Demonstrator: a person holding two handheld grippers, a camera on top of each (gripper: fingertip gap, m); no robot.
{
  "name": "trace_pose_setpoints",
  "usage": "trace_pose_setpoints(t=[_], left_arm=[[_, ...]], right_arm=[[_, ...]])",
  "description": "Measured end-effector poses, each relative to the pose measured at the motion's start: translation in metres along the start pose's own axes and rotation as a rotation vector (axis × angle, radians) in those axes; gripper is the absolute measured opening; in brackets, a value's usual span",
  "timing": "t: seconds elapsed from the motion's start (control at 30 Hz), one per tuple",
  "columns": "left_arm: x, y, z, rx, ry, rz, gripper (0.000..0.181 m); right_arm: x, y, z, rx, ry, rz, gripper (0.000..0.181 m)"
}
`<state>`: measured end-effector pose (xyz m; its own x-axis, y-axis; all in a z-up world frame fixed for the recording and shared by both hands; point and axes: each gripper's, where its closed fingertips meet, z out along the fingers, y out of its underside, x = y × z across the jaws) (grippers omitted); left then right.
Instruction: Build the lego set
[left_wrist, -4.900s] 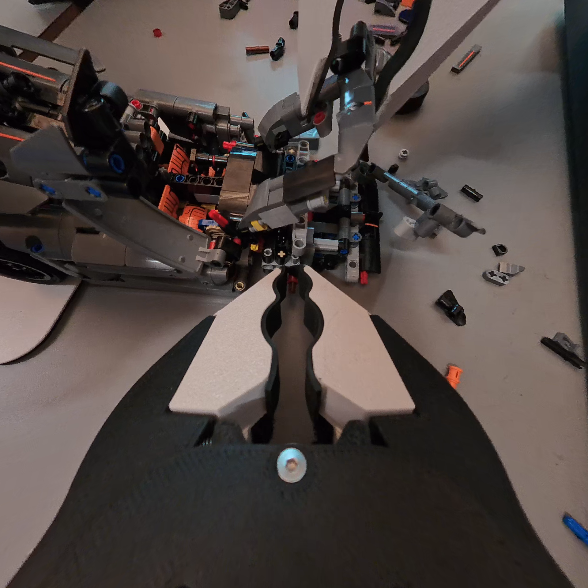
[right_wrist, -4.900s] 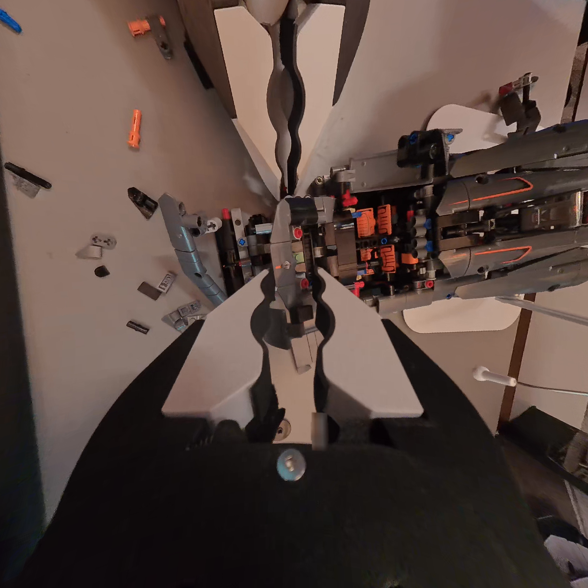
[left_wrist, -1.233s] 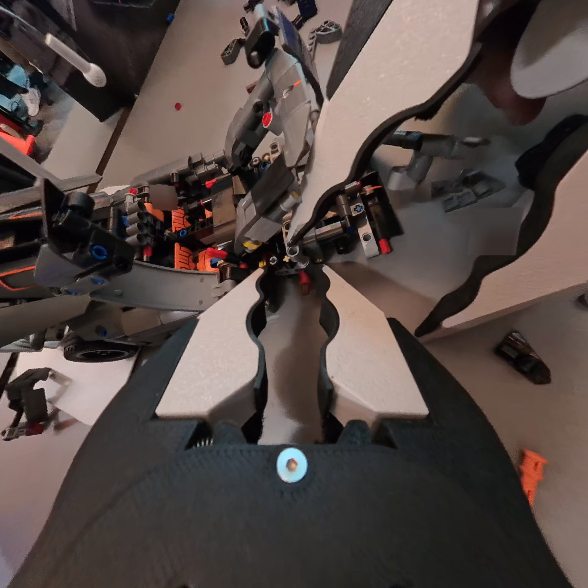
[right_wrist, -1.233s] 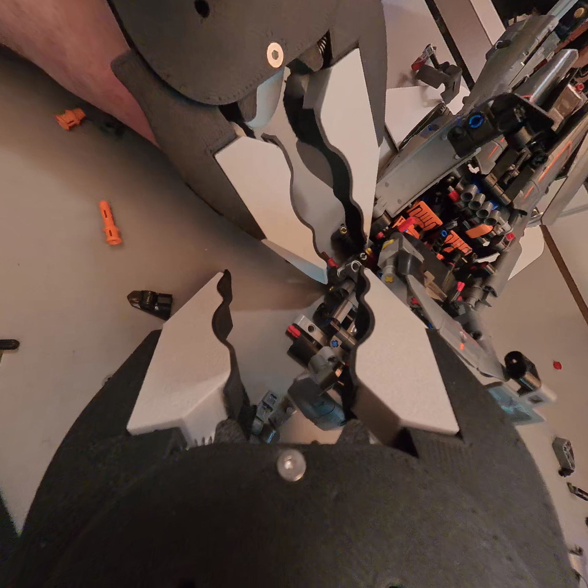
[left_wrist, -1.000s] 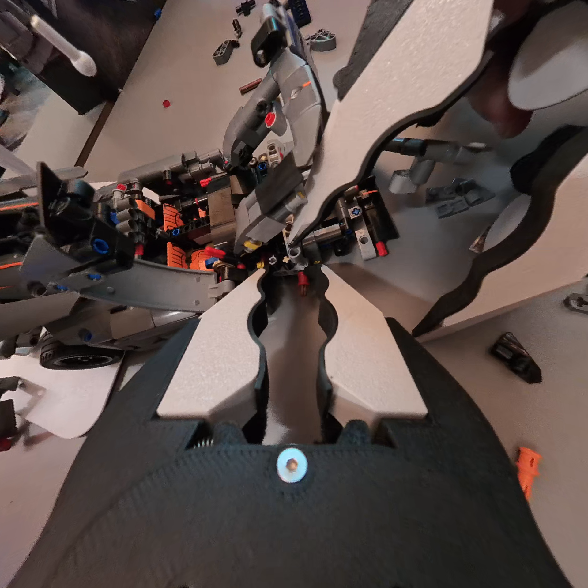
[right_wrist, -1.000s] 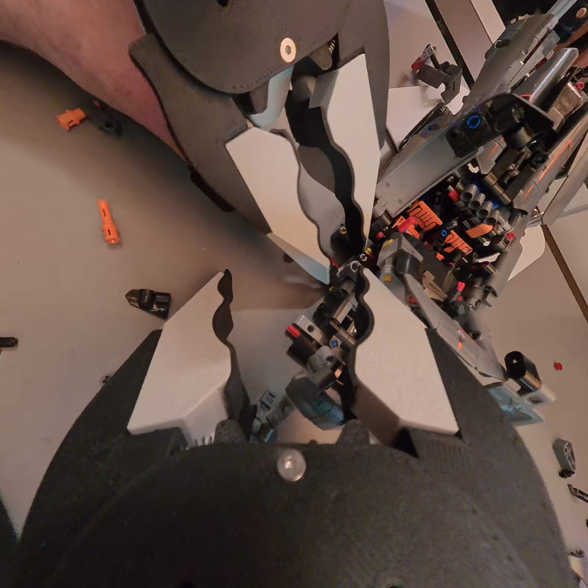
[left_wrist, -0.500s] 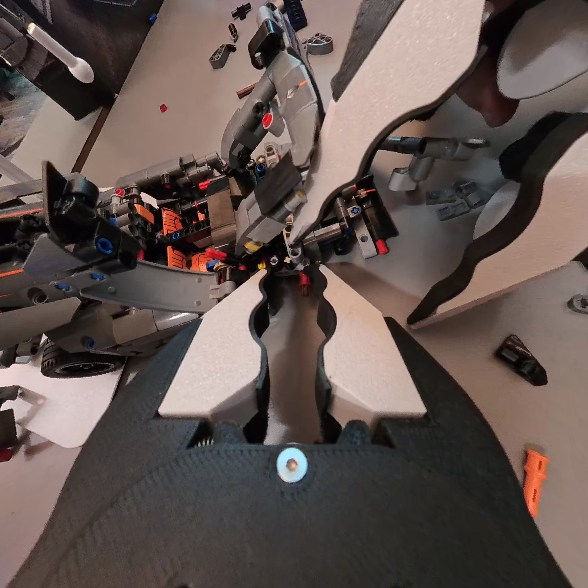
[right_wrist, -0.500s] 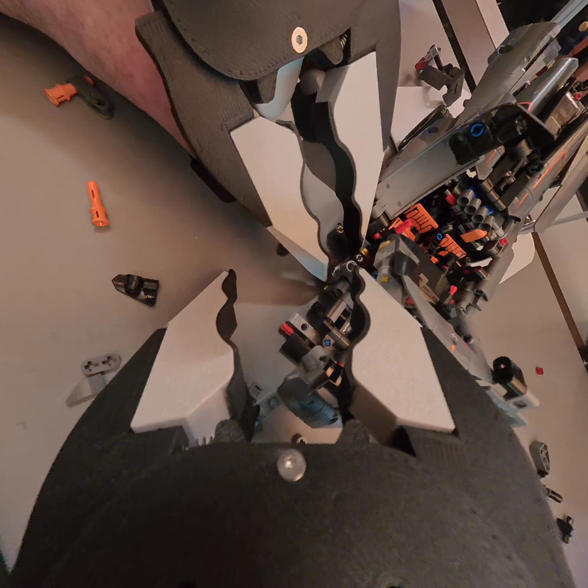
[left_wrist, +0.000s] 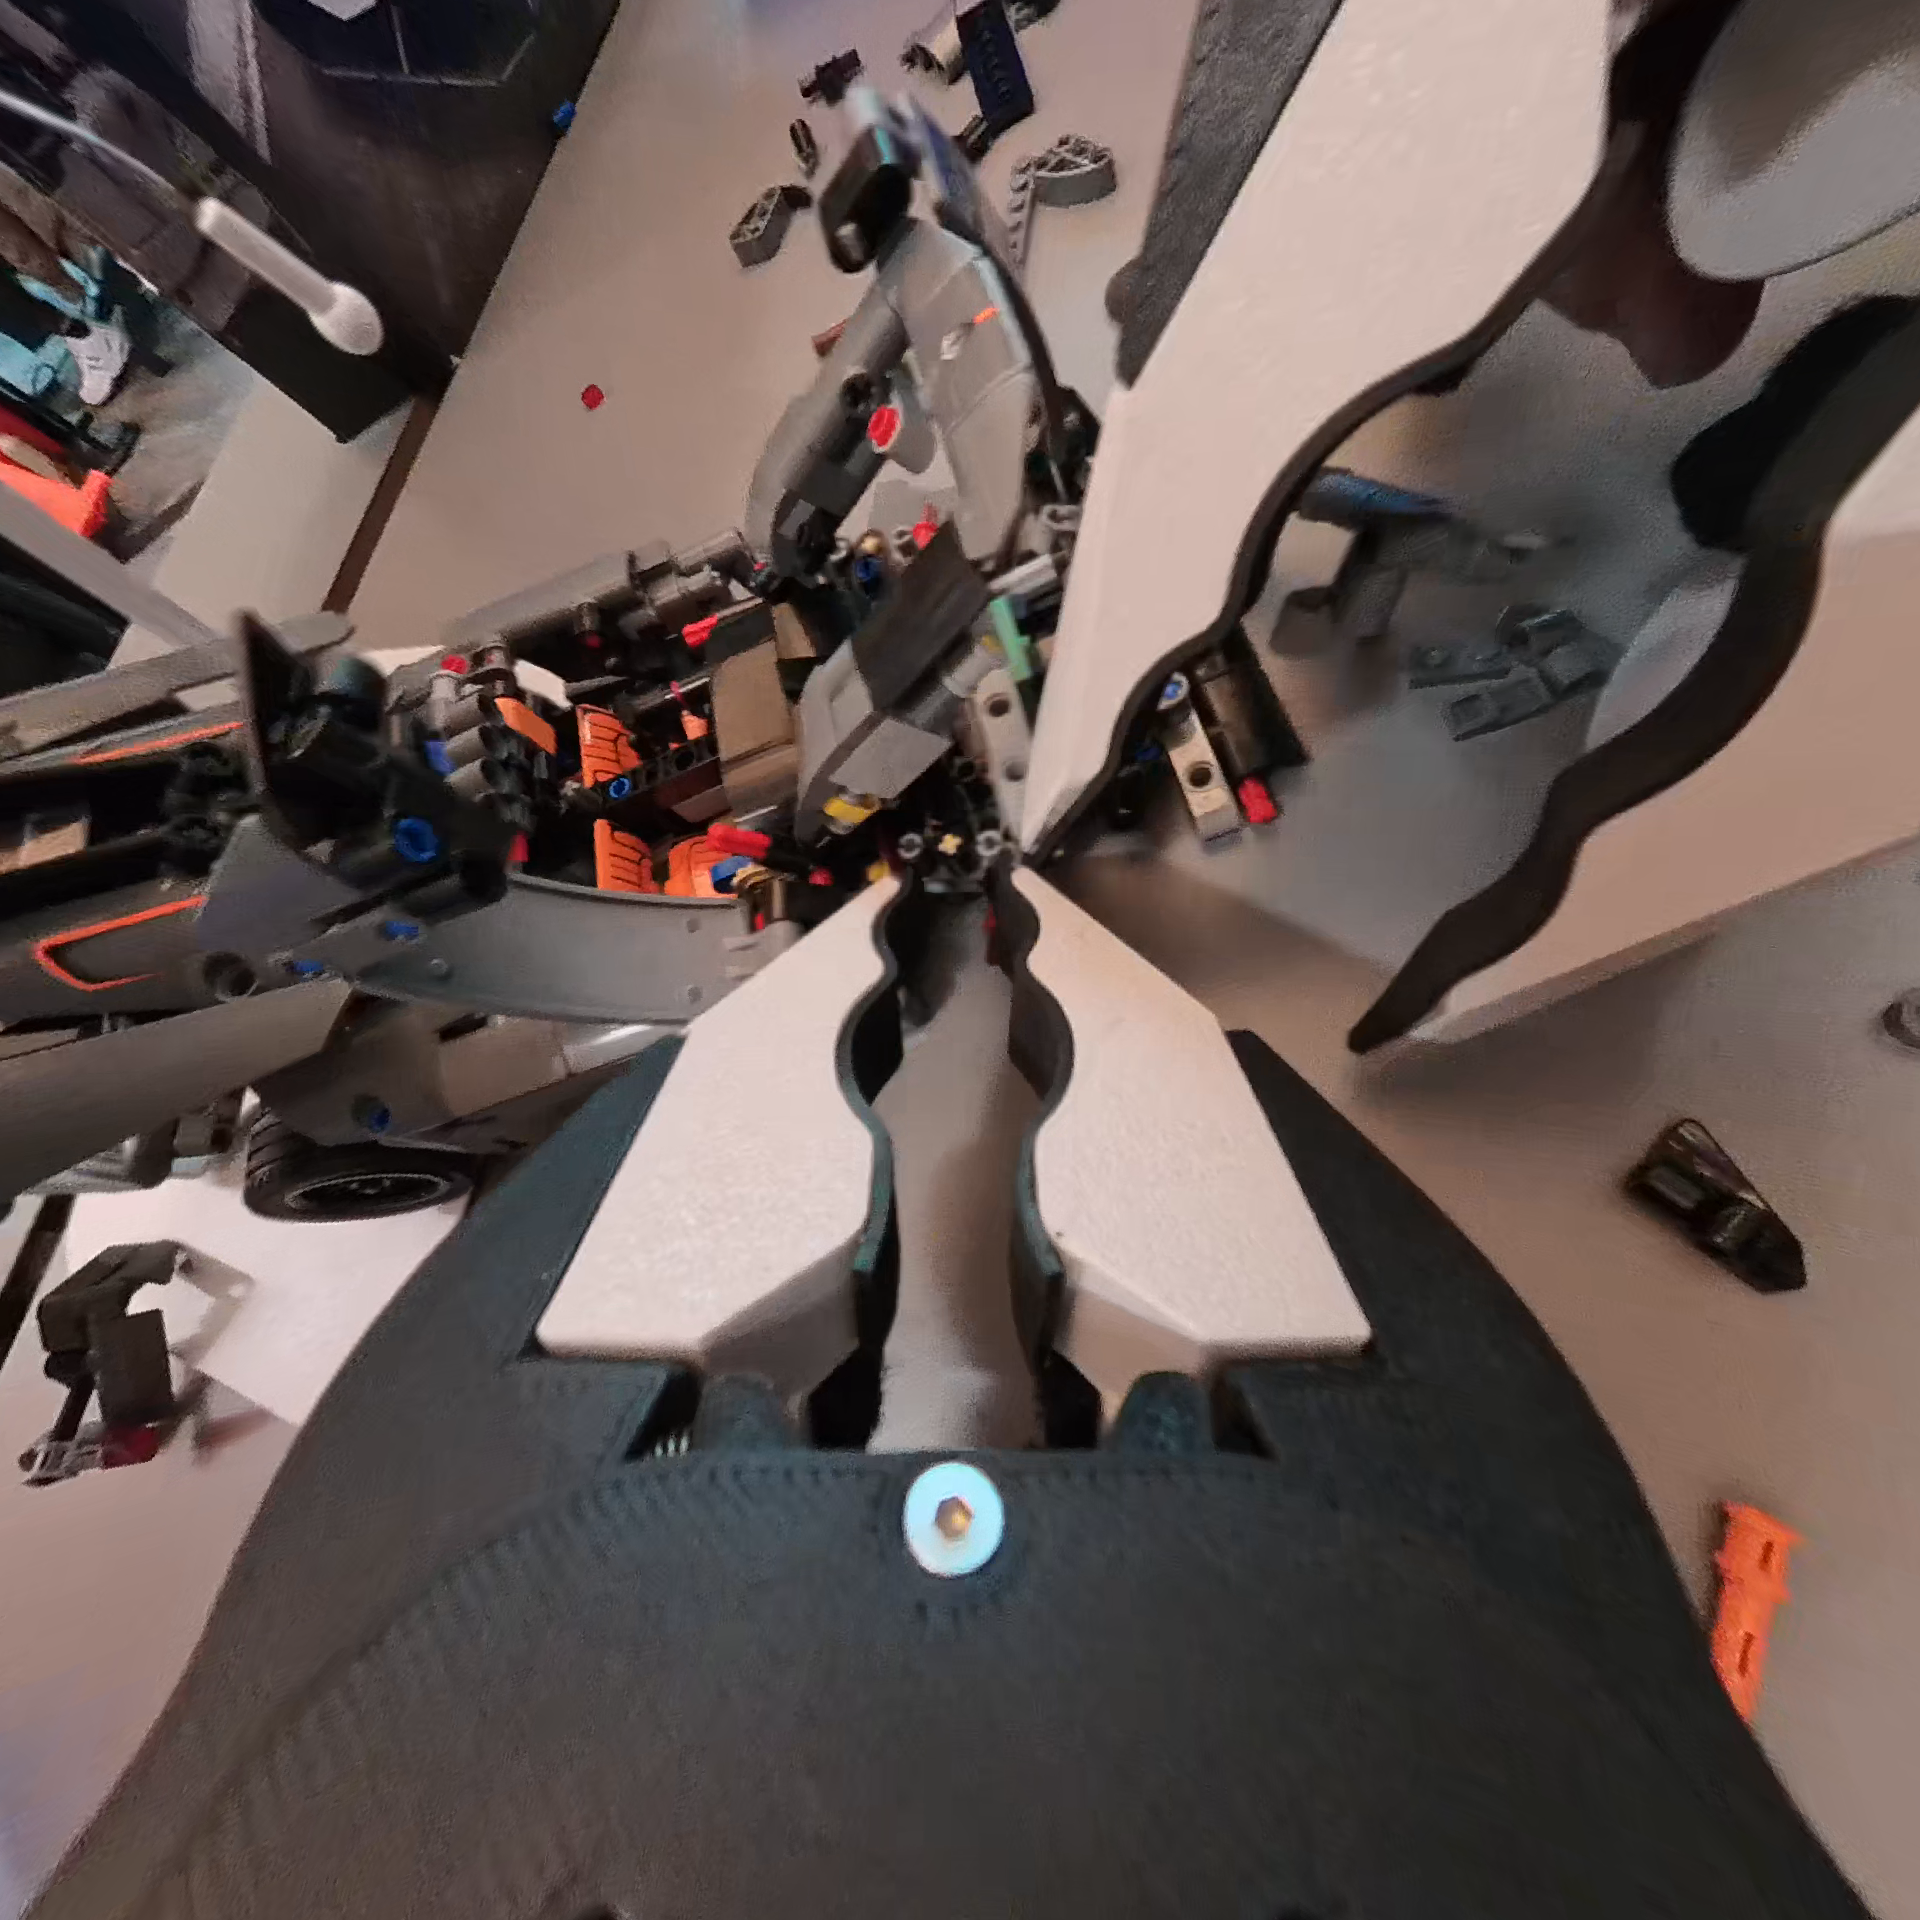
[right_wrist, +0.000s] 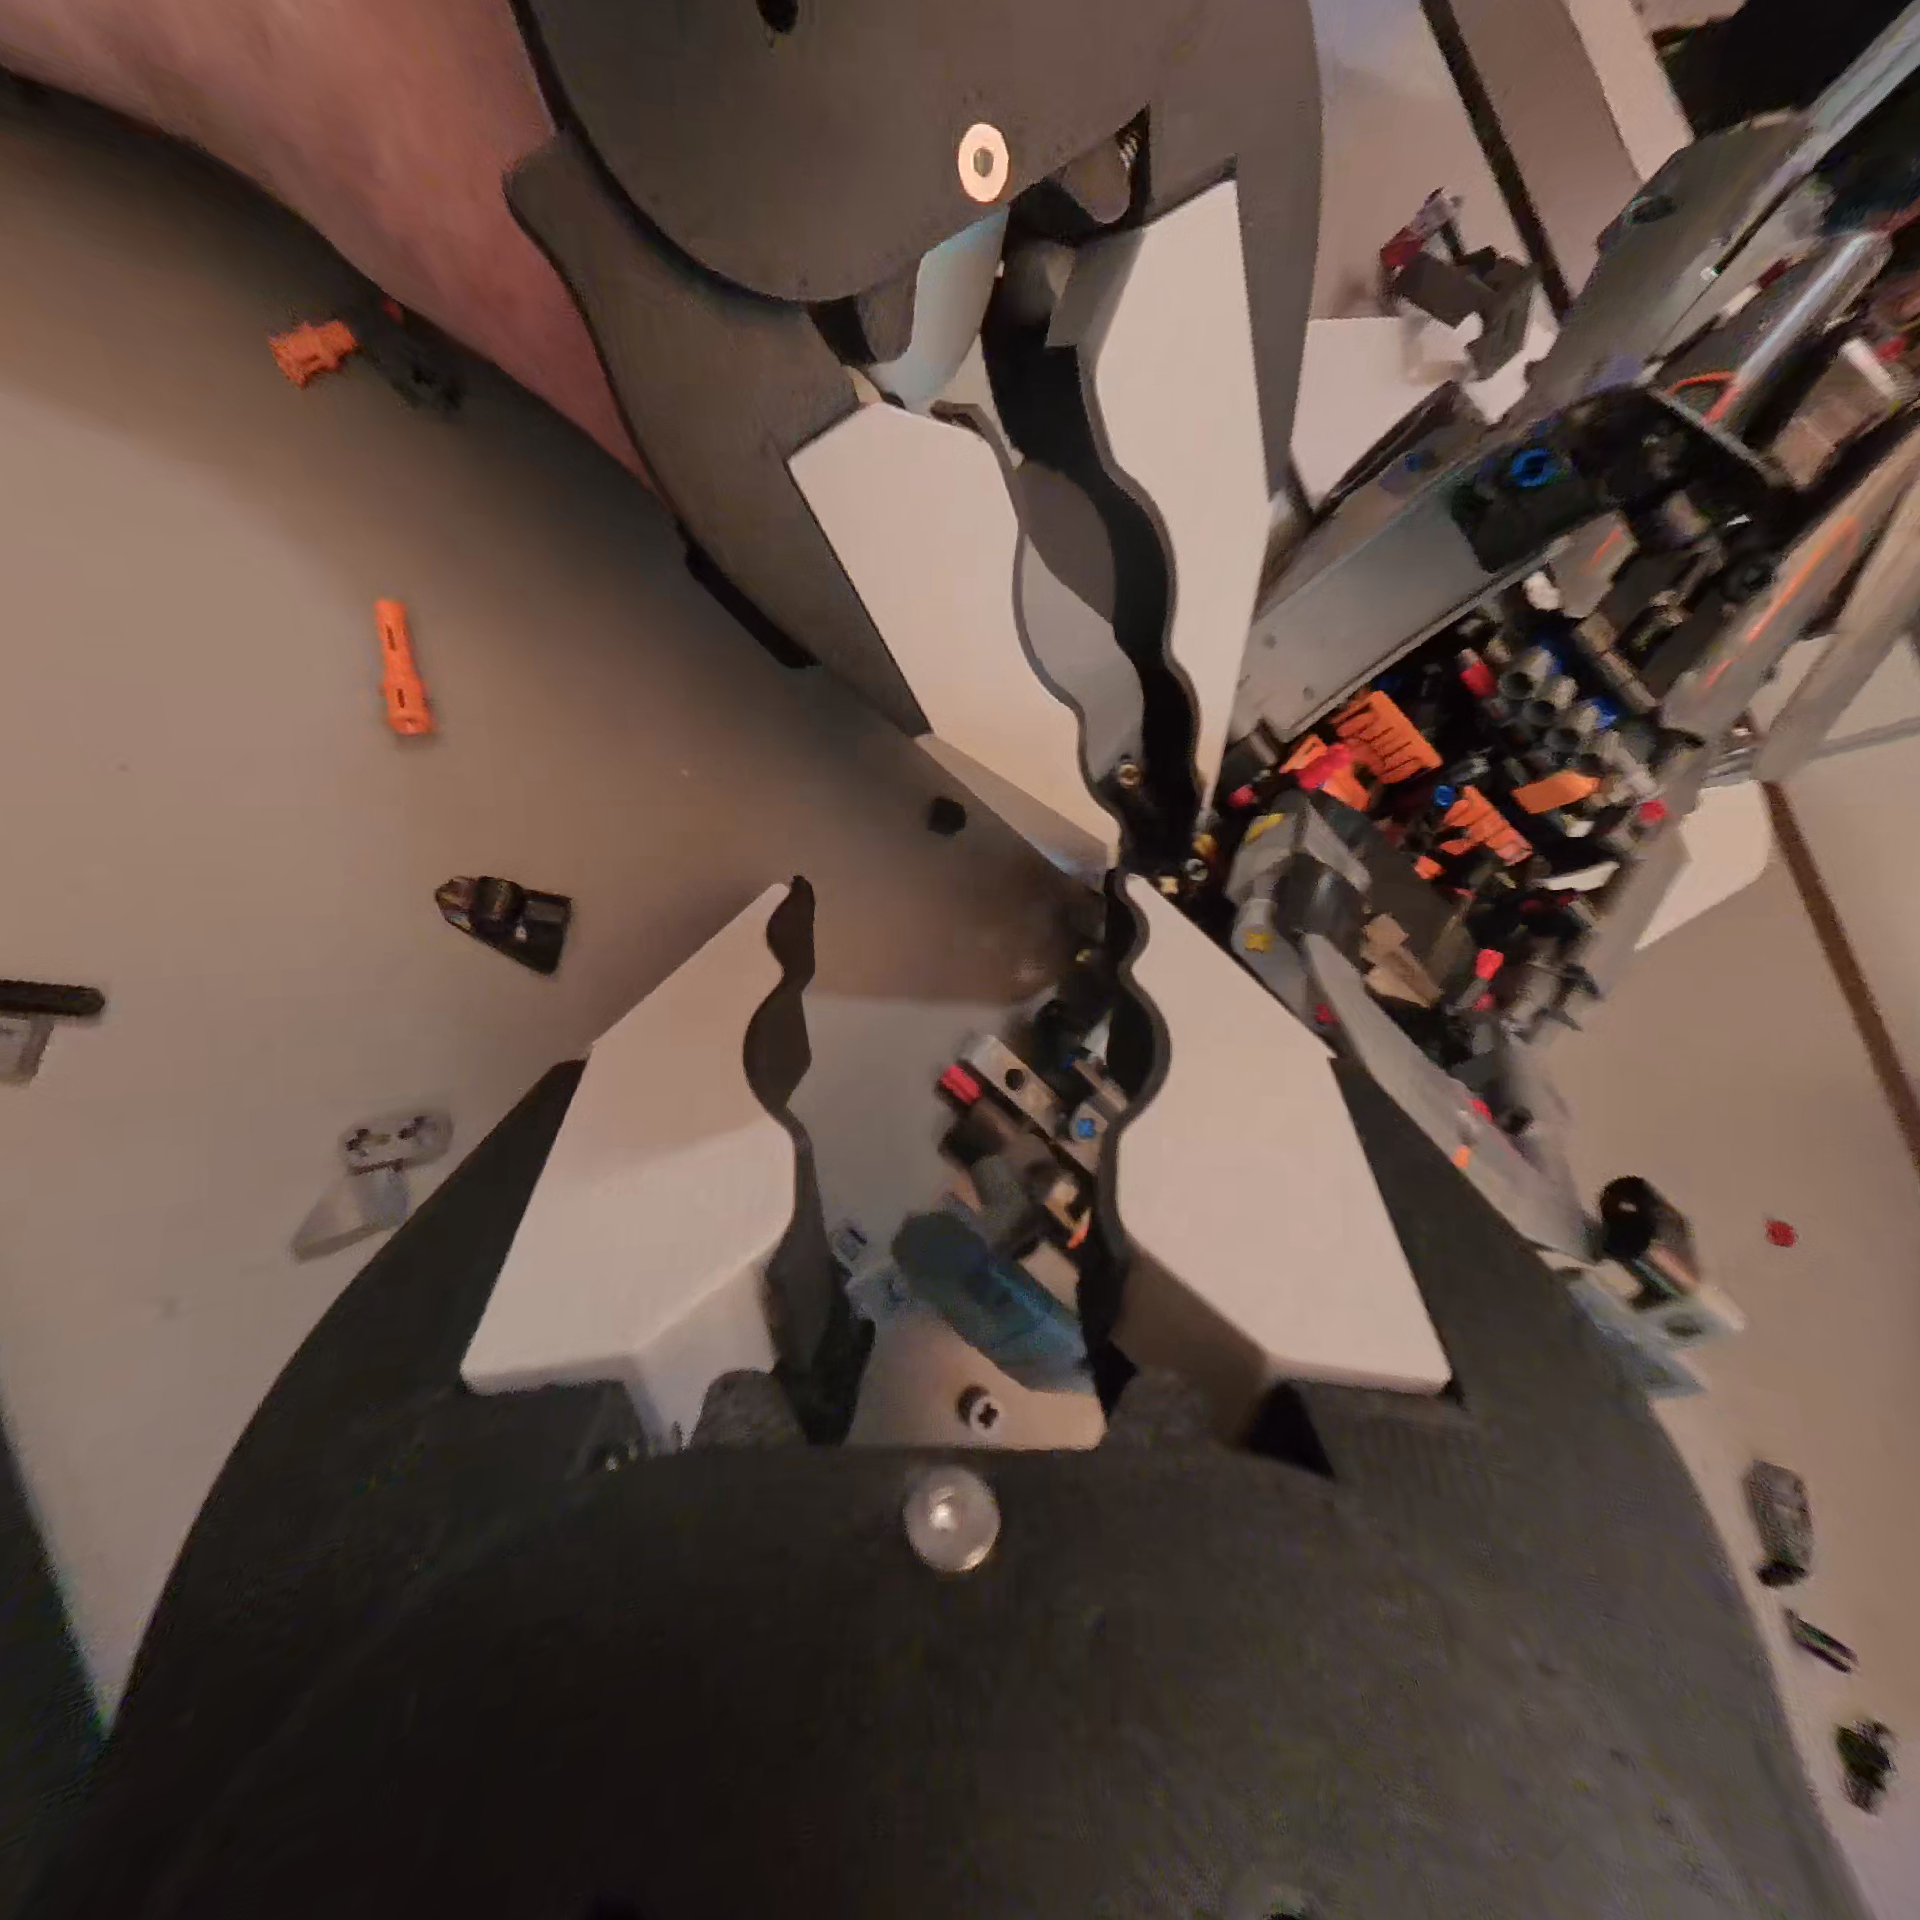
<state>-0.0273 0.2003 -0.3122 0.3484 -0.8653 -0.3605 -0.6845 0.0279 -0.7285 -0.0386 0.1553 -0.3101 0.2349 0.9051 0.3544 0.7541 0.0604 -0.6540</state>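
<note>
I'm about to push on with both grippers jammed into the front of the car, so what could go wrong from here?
1. The right gripper is open, one finger wedged in the car model; levering it could pop off the raised grey panel.
2. The left gripper pinches only a tiny part at the nose, so its hold may slip.
3. Loose parts like the orange pin and black wedge lie nearby and could get swept away.

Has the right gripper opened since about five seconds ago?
Yes. The right gripper now gapes, one finger swung off the car; earlier it was shut on a grey panel.
</note>
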Motion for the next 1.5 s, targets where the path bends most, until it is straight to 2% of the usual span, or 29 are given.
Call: trace_pose_setpoints(t=[0.2, 0.33, 0.5, 0.63, 0.73, 0.87, 1.17, 1.27, 1.5], left_arm=[[0.007, 0.002, 0.003, -0.003, 0.050, -0.008, 0.015], [0.010, 0.001, 0.003, -0.003, 0.049, 0.014, 0.016], [0.008, -0.005, -0.001, 0.000, -0.033, 0.122, 0.019], [0.010, -0.016, -0.005, 0.023, -0.119, 0.282, 0.021], [0.011, -0.016, -0.004, 0.006, -0.179, 0.416, 0.017], [0.011, -0.016, -0.005, 0.000, -0.204, 0.453, 0.013], [0.024, -0.014, 0.000, -0.040, -0.206, 0.634, 0.023], [0.023, -0.013, 0.005, -0.062, -0.235, 0.690, 0.013], [0.022, -0.016, 0.006, -0.063, -0.274, 0.684, 0.008]], right_arm=[[0.000, -0.002, -0.014, 0.047, -0.029, -0.021, 0.054], [0.003, -0.004, -0.034, 0.120, -0.089, 0.019, 0.051], [0.021, 0.004, -0.054, 0.170, -0.088, 0.051, 0.039], [0.035, 0.005, -0.066, 0.233, -0.082, 0.111, 0.036], [0.039, 0.004, -0.069, 0.264, -0.096, 0.151, 0.037], [0.045, 0.010, -0.070, 0.254, -0.081, 0.169, 0.033], [0.044, 0.022, -0.062, 0.207, -0.093, 0.203, 0.033], [0.041, 0.023, -0.058, 0.194, -0.100, 0.191, 0.033], [0.038, 0.023, -0.054, 0.183, -0.100, 0.162, 0.033]])
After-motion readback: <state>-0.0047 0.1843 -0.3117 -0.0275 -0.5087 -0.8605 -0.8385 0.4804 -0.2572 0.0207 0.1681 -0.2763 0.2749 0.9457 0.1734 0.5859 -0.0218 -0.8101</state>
